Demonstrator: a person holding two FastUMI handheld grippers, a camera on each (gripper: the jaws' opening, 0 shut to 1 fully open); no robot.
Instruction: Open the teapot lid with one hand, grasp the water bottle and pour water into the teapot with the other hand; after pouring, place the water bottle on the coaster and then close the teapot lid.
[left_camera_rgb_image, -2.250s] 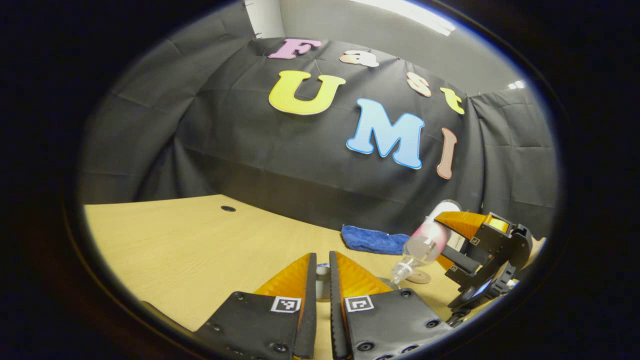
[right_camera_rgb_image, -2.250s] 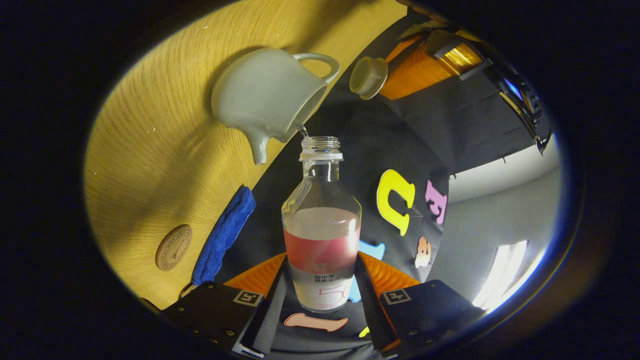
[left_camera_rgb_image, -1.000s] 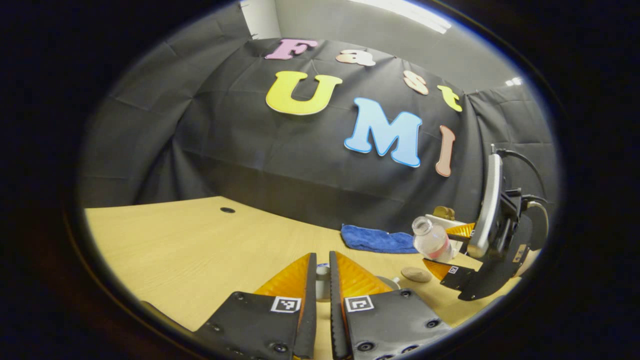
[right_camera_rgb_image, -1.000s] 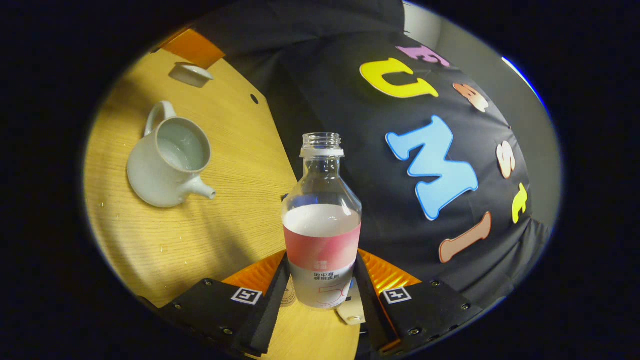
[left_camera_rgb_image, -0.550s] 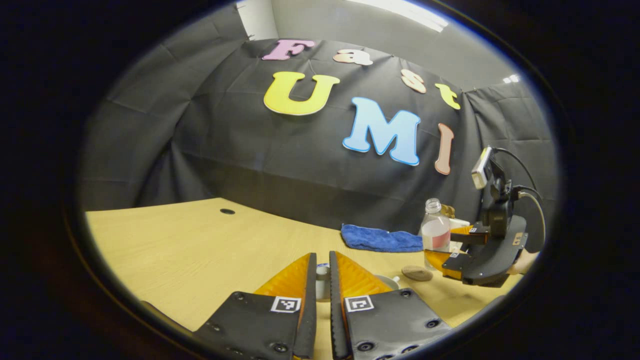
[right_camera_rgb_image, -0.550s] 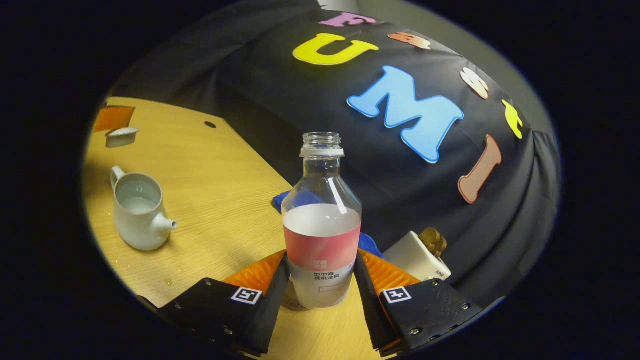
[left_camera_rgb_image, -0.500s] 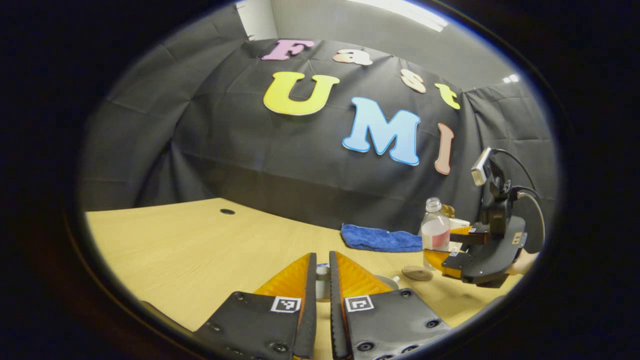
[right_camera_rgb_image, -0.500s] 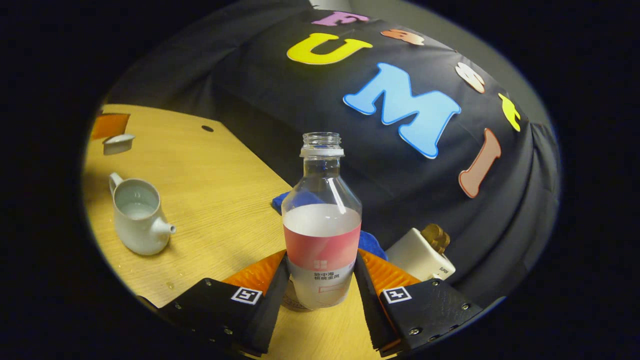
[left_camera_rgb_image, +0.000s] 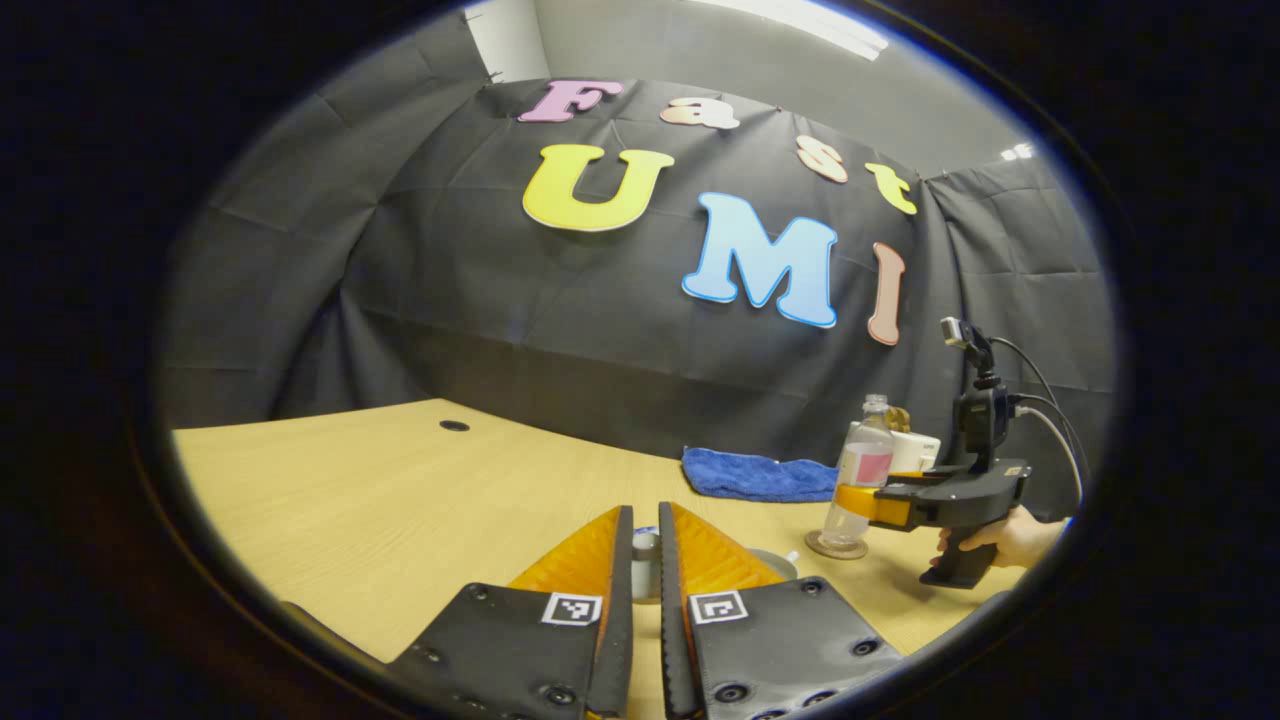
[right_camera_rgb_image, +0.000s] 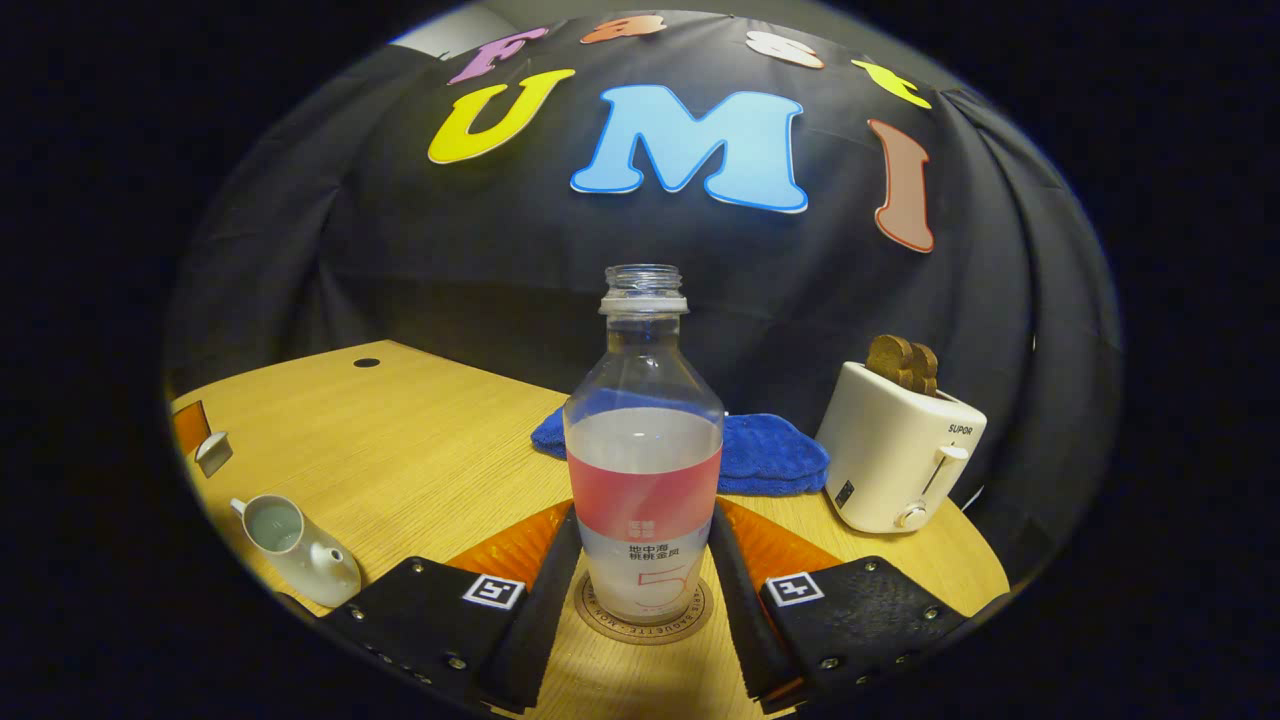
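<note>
Two tongs | right tongs (right_camera_rgb_image: 640, 580) clamp water bottle (right_camera_rgb_image: 643, 470) upright on coaster (right_camera_rgb_image: 645, 618) | left tongs (left_camera_rgb_image: 640, 560) clamp teapot lid (left_camera_rgb_image: 645, 548)

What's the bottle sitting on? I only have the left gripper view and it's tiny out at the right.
Observer: In the right gripper view the water bottle stands upright with its base inside the coaster.
Operator: Is the right gripper open?
Observer: It doesn't look open. The right gripper has a finger against each side of the bottle.
Operator: And the teapot? My own fingers block it.
Observer: The teapot sits lidless at the far left of the right gripper view, with water showing inside. Its lid is held apart from it in the tips of the left gripper.
</note>
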